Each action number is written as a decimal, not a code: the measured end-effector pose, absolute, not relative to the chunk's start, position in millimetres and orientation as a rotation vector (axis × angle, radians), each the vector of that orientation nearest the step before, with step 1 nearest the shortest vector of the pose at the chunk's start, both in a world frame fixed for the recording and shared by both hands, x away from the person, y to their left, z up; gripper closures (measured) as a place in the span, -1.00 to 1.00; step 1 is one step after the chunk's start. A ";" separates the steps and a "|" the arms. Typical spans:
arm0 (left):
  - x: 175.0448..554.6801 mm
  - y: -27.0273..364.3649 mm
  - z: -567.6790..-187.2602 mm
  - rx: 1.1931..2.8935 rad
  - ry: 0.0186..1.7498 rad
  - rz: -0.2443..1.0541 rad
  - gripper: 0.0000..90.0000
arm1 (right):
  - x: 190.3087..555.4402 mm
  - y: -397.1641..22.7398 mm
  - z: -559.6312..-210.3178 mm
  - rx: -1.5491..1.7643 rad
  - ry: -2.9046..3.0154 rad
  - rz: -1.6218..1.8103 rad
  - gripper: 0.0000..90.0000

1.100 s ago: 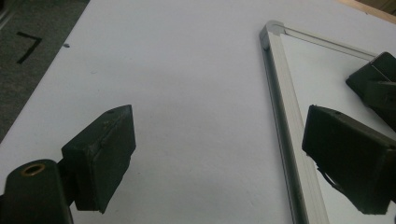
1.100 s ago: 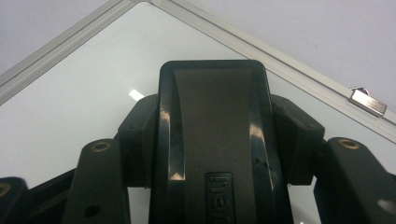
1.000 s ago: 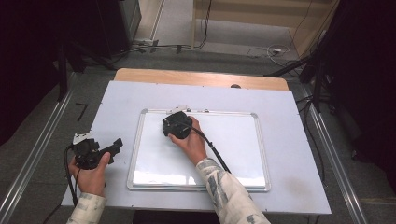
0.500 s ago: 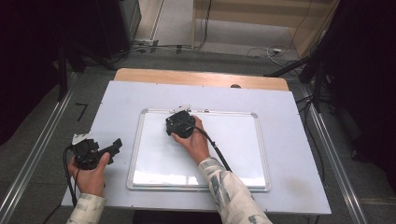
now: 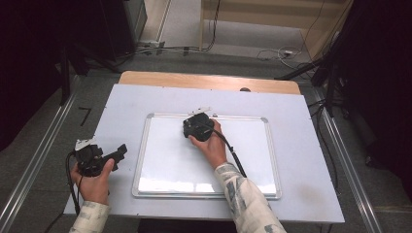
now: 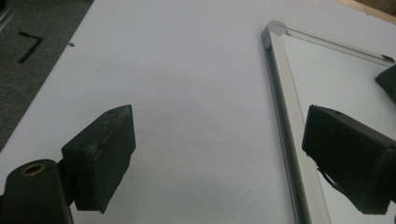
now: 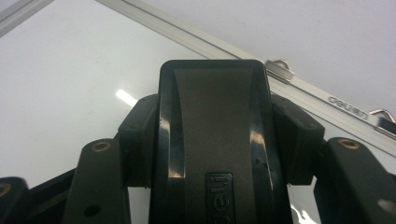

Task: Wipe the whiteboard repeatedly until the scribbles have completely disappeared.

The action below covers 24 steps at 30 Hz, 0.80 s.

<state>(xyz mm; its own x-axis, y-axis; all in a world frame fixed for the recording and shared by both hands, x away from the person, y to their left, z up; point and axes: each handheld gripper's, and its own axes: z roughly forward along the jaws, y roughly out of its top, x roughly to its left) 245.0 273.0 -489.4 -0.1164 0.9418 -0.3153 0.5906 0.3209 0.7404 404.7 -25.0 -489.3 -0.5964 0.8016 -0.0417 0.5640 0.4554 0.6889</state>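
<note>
Eraser held on the whiteboard near its far edge.
The table (image 5: 311, 160) carries the whiteboard (image 5: 170, 165); the right gripper (image 7: 212, 116) is clenched on a black eraser (image 7: 212, 140) resting on the board by its far edge. The left gripper (image 6: 224, 154) hangs released over the table's left edge.

Black tools on a white board

I saw a white whiteboard (image 5: 175, 160) with a shiny silver frame on a pale grey-white table (image 5: 301, 160) with a light brown wood edge at the back. Both my grippers, left gripper (image 5: 119, 151) and right gripper (image 5: 197, 128), were black. The eraser (image 7: 212, 135) was glossy black with a dark grey strip. My sleeve (image 5: 245, 199) was grey and white with a blotchy pattern.
</note>
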 end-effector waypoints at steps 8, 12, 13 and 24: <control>245.1 272.7 -489.4 1.367 1.809 0.571 -0.77 | 409.6 -43.2 -488.9 1.190 2.321 0.900 -0.13; 245.2 272.5 -489.5 1.367 1.809 0.571 -0.77 | 411.1 -51.3 -488.8 1.204 2.312 0.897 -0.13; 245.1 272.5 -489.5 1.368 1.809 0.571 -0.77 | 411.3 -53.2 -488.7 1.209 2.308 0.894 -0.13; 245.6 271.7 -489.9 1.370 1.812 0.574 -0.77 | 415.1 -85.7 -488.3 1.274 2.261 0.883 -0.13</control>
<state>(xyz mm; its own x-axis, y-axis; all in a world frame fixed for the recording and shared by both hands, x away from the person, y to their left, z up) 245.6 271.7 -489.9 -0.1170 0.9433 -0.3107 0.5924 0.3174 0.7405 415.1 -85.7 -488.3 -0.5060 0.8619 -0.0336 0.6110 0.3857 0.6914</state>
